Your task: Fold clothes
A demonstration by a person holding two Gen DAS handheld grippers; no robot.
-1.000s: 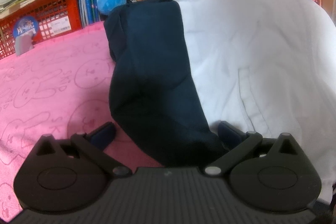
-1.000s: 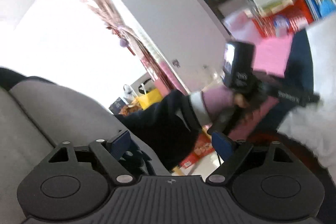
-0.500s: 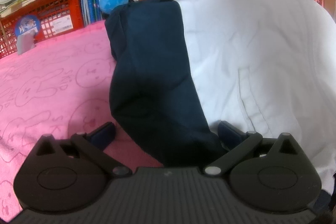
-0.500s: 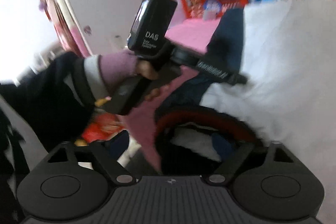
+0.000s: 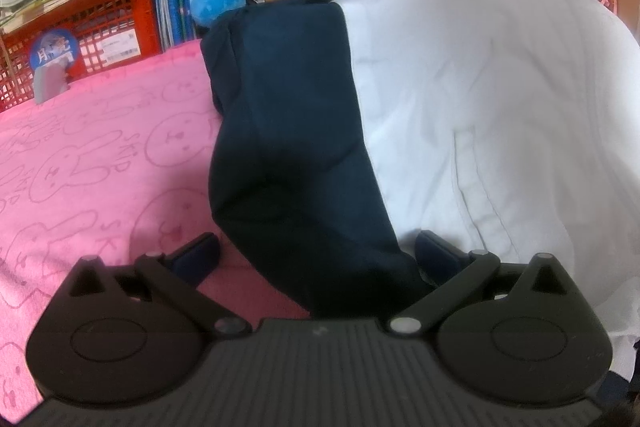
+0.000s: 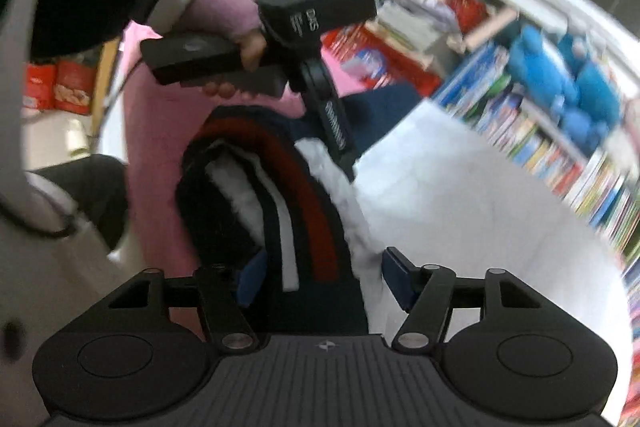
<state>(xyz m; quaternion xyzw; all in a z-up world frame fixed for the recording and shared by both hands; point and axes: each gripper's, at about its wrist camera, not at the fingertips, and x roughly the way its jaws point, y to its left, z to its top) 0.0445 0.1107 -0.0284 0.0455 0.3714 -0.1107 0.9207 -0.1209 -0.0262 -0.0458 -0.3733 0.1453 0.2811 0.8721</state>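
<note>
Since a moment ago my right tool (image 6: 320, 277) swung down, half spread around the soft, floppy jacket (image 5: 480, 99) collar (image 6: 304, 211). Left tool (image 5: 316, 255), spread, probably straddles the navy sleeve (image 5: 288, 131).

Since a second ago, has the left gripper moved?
No. In the left wrist view the navy sleeve sits between the left gripper fingers as before, and the red crate and books keep nearly the same places.
</note>
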